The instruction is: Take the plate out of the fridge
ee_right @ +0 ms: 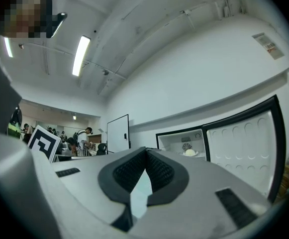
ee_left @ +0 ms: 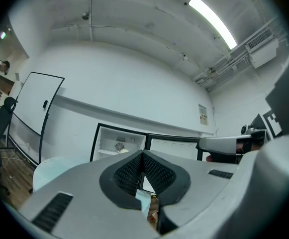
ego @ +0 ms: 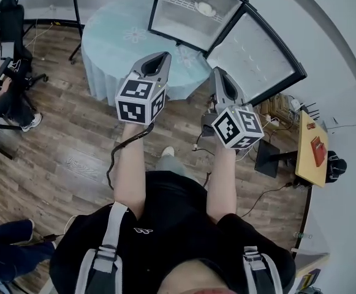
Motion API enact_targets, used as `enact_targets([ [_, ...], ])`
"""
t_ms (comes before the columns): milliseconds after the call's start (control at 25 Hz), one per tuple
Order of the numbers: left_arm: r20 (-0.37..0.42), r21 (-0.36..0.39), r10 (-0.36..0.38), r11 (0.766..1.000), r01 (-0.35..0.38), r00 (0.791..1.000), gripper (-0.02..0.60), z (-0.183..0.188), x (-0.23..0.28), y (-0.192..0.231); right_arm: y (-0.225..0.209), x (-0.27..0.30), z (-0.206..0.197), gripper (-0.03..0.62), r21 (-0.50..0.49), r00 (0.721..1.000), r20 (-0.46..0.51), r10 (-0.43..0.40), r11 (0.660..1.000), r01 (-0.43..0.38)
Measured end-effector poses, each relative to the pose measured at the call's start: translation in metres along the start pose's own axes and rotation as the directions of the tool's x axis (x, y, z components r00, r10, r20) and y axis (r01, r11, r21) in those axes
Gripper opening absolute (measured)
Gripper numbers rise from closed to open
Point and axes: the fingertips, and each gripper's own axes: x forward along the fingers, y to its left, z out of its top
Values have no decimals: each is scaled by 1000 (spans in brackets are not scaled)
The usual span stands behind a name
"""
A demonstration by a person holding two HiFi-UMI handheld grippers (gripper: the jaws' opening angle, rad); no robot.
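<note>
The small fridge (ego: 193,11) stands with its door (ego: 254,57) swung wide to the right. On its shelf sits a white plate (ego: 205,8) with a pale round item on it. The plate (ee_right: 189,153) shows clearly in the right gripper view and only as a small pale patch, the plate (ee_left: 123,151), in the left gripper view. My left gripper (ego: 163,55) and right gripper (ego: 217,71) are held side by side, level, pointing at the fridge from some distance. Both are shut with nothing between their fingers. From the side, the right gripper (ee_left: 224,144) appears in the left gripper view.
A round table with a pale blue cloth (ego: 125,45) stands left of the fridge. A whiteboard (ego: 43,2), an office chair (ego: 9,23) and a seated person (ego: 0,97) are at far left. A small yellow desk (ego: 315,149) stands right. Cables lie on the wooden floor (ego: 73,152).
</note>
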Motion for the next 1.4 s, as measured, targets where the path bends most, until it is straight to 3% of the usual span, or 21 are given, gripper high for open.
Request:
enact_targets([
  [320, 60, -30, -28, 999, 30, 998, 0, 24, 36, -5, -28, 21, 30, -3, -21, 998, 69, 1, 1000, 0],
  [520, 35, -34, -14, 999, 16, 999, 0, 18, 59, -5, -58, 33, 35, -3, 0, 994, 102, -48, 999, 49],
  [880, 5, -86, -9, 996, 9, 1000, 0, -11, 92, 9, -100, 60, 1, -3, 69, 993, 75, -90, 994, 85],
  [1120, -54, -116, -29, 993, 23, 998, 0, -45, 142, 2, -157, 81, -27, -3, 131, 990, 32, -135, 983, 130],
  [1400, -44, -177, 48, 983, -55, 998, 0, -70, 196, 38, -197, 142, -76, -3, 186, 992, -69, -107, 975, 119],
])
